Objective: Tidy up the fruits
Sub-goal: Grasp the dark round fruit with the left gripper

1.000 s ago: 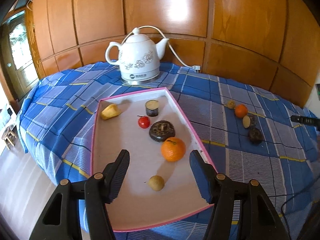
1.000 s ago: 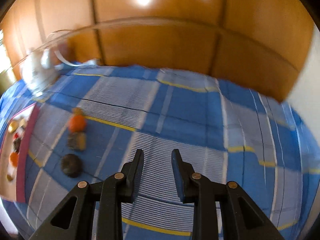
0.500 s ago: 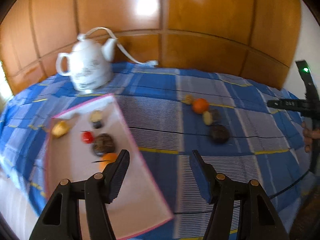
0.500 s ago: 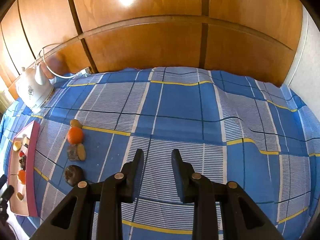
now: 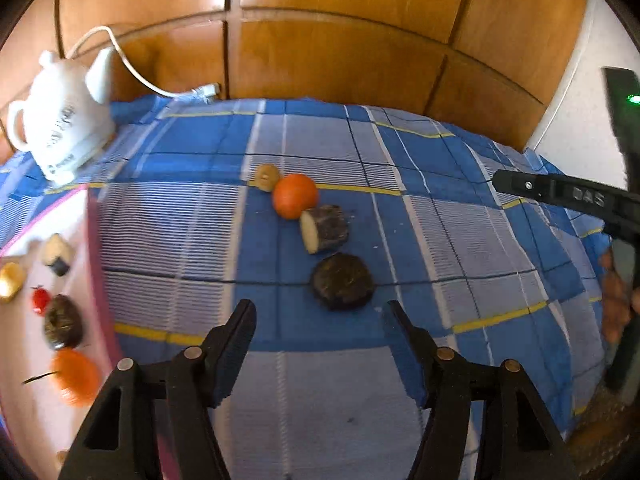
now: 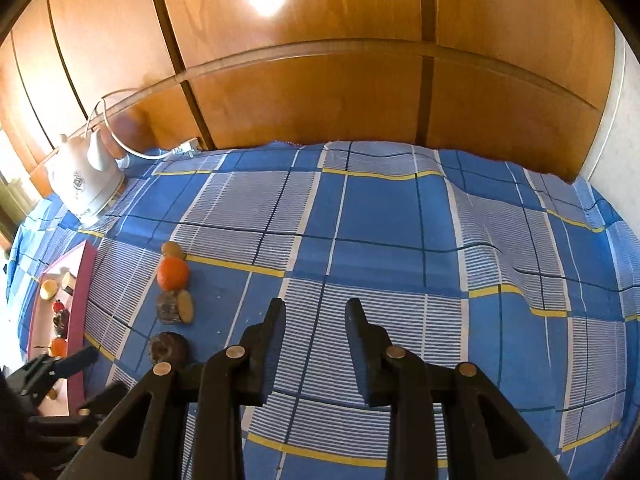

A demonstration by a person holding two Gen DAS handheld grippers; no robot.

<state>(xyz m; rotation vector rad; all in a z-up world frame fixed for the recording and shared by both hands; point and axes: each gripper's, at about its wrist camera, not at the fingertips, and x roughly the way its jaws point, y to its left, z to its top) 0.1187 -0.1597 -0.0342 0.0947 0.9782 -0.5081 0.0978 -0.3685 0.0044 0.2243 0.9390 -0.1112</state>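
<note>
Holding my left gripper (image 5: 320,320) over the blue plaid tablecloth (image 5: 440,240), angled down, jaws opening with nothing between them. Just ahead of its fingertips sits a dark round flat fruit (image 5: 343,282). Beyond that fruit, a line of three more on the cloth: a cut dark-skinned piece with a pale face (image 5: 325,229), touching an orange (image 5: 295,195), then a small brownish fruit (image 5: 267,176) touching the orange's far side.

Pink-rimmed tray (image 5: 102,280) at left, blurred. In it: another orange (image 5: 74,376), a dark round fruit (image 5: 63,322), a small red fruit (image 5: 40,300), a yellowish piece (image 5: 11,278), and a pale-topped dark piece (image 5: 58,256).

White ceramic kettle (image 5: 60,128) at the far left on the cloth, white cord (image 5: 140,76) running to the wood-panel wall (image 5: 340,40).

My right gripper (image 6: 316,320) is well apart from the fruit, over bare cloth, jaws nearly closed and opening slightly, empty. It shows at the right edge of the left wrist view, with part of a hand (image 5: 614,300) on it.
</note>
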